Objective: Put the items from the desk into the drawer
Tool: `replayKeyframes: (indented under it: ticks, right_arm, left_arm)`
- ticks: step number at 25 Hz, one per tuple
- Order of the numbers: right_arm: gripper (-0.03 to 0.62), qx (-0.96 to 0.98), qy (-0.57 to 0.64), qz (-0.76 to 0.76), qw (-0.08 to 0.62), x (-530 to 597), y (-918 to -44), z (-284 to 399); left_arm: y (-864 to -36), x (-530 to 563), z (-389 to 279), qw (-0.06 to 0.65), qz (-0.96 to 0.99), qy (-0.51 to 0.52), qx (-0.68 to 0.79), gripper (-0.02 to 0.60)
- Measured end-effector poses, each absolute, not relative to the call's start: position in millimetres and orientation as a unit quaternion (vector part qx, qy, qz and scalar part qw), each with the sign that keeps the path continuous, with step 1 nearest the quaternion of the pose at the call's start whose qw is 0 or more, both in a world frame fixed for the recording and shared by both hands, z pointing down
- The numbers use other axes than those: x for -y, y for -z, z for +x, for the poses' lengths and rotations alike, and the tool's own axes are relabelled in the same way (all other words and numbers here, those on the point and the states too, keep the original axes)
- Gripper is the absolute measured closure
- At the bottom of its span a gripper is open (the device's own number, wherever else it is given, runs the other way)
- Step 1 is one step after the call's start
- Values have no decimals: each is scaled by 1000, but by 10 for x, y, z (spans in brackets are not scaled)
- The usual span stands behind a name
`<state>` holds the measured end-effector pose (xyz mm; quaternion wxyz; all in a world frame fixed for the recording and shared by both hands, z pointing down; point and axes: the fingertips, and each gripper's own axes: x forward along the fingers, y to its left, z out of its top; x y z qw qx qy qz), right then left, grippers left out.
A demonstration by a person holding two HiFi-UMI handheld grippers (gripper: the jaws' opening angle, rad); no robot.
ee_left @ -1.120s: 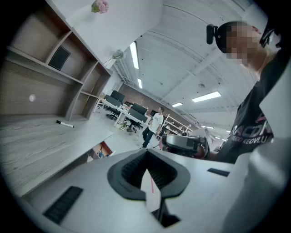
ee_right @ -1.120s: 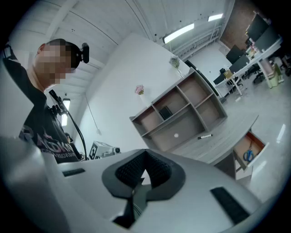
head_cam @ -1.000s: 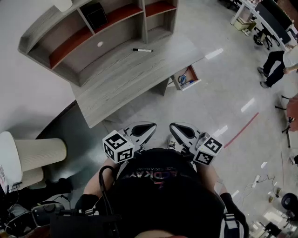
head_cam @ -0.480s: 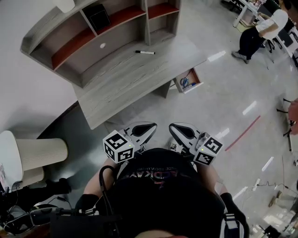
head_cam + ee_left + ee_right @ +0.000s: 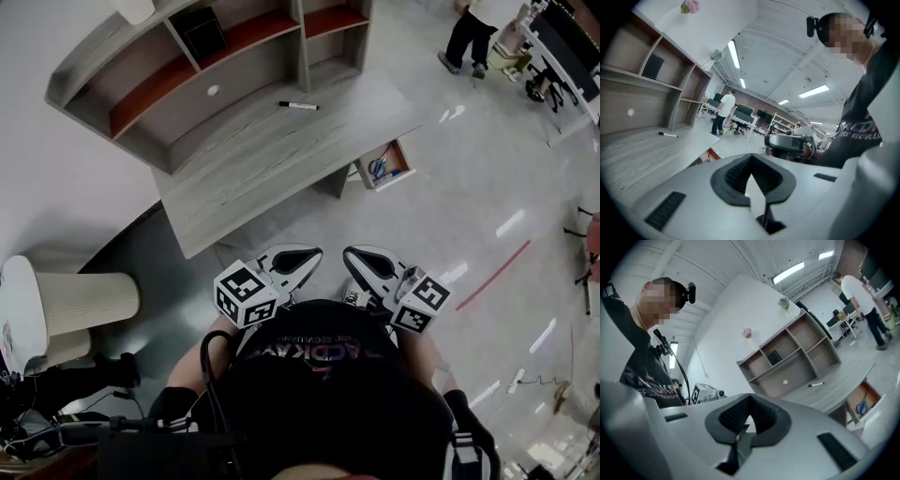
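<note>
Two tongs are held close against my torso, well apart from the counter (image 5: 253, 164). On the left tongs (image 5: 298, 262) (image 5: 750, 157) the tips meet and nothing sits between them. The right tongs (image 5: 366, 264) (image 5: 749, 397) are likewise closed and empty. One black marker (image 5: 298, 105) (image 5: 668, 135) (image 5: 816, 385) lies on the counter in front of the shelf unit (image 5: 216, 56). The drawer (image 5: 384, 164) (image 5: 862, 404) at the counter's right end stands pulled out, with blue-handled scissors (image 5: 376, 169) inside. A person (image 5: 473, 33) stands far beyond it
</note>
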<state>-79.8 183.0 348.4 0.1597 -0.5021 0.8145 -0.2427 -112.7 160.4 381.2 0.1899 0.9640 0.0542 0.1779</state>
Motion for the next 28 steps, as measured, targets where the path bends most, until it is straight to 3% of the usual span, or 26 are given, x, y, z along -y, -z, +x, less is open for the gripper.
replayKeyframes:
  ticks: [28]
  right_arm:
    - [577,-858,268,-412,147,-2029,-3659,125]
  left_arm:
    - [-3957,-1928,-285,209,962,-165,57,571]
